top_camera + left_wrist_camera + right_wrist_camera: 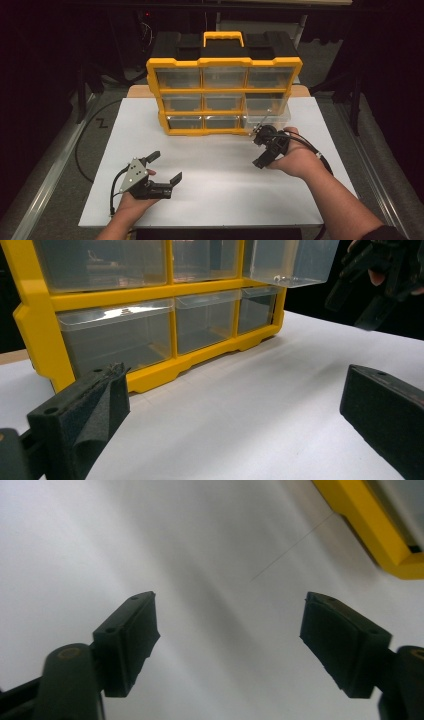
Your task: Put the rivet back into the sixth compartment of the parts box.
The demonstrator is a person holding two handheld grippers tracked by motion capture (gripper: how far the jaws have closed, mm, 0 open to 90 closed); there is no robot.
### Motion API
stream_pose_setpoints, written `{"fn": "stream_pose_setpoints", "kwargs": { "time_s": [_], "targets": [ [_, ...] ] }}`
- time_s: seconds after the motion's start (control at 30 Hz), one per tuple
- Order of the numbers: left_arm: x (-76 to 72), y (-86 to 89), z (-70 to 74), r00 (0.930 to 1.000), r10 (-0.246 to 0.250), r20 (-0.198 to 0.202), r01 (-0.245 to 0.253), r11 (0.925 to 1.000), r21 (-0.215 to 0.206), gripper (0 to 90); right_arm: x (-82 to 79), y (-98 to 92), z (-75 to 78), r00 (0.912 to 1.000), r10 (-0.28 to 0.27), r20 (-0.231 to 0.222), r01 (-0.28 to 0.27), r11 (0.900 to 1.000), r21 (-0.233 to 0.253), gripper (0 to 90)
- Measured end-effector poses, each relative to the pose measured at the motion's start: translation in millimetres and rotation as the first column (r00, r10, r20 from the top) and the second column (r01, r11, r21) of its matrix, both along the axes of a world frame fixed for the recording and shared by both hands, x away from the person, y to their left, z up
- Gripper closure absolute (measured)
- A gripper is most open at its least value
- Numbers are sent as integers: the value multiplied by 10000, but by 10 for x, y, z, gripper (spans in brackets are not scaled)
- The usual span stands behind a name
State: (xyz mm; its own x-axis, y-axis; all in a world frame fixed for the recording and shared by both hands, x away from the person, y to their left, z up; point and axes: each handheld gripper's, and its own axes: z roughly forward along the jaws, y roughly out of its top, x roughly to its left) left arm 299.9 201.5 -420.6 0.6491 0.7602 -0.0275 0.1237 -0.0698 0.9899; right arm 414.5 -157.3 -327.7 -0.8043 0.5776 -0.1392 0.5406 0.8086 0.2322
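A yellow and black organizer [224,62] with clear drawers stands at the back of the white table [215,195]. Its right middle drawer [268,109] is pulled out toward me, and a small shiny item [276,276] lies inside near its front. My right gripper [256,149] is open just in front of and below that drawer, pointing down at the table, with nothing between its jaws [230,635]. My left gripper [166,165] rests low at the front left, open and empty [235,410], facing the organizer's bottom row of drawers [210,322].
The organizer [150,290] has a yellow carrying handle [223,36] on top. Its yellow bottom corner [380,540] lies close to the right gripper. Dark floor and a metal rail [55,160] flank the table's left side. A cable [312,147] trails from the right gripper.
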Motion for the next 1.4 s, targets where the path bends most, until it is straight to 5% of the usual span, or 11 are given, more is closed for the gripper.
{"fn": "stream_pose_setpoints", "kwargs": {
  "time_s": [0.4,0.6,0.83,1.0,1.17,1.3,1.4],
  "targets": [
    [23,-6,-20,9995,233,-196,-230,9996,180,5,-72,-42,-468,9995,-236,187,236,9997,-39,7],
    [62,-1,-52,9964,574,-625,-554,9979,332,5,-162,-112,-532,9939,-496,985,417,9958,811,7],
    [84,-8,-70,9923,748,-990,-715,9968,370,12,-296,-267,-663,9782,-1250,1656,836,9680,2368,7],
    [108,-35,-100,9873,889,-1314,-810,9946,642,12,-418,-345,-722,9565,-1796,2301,979,9401,3266,8],
    [113,-52,-130,9794,1031,-1735,-867,9913,994,13,-488,-439,-823,9304,-2304,2850,1093,9168,3841,8],
    [124,-50,-128,9720,1064,-2094,-896,9921,883,13,-510,-520,-866,9193,-2561,2987,1148,9007,4189,8],
    [124,-49,-125,9728,1079,-2050,-929,9923,815,13,-527,-565,-883,9109,-2747,3080,1168,8874,4460,8]
  ]
}}
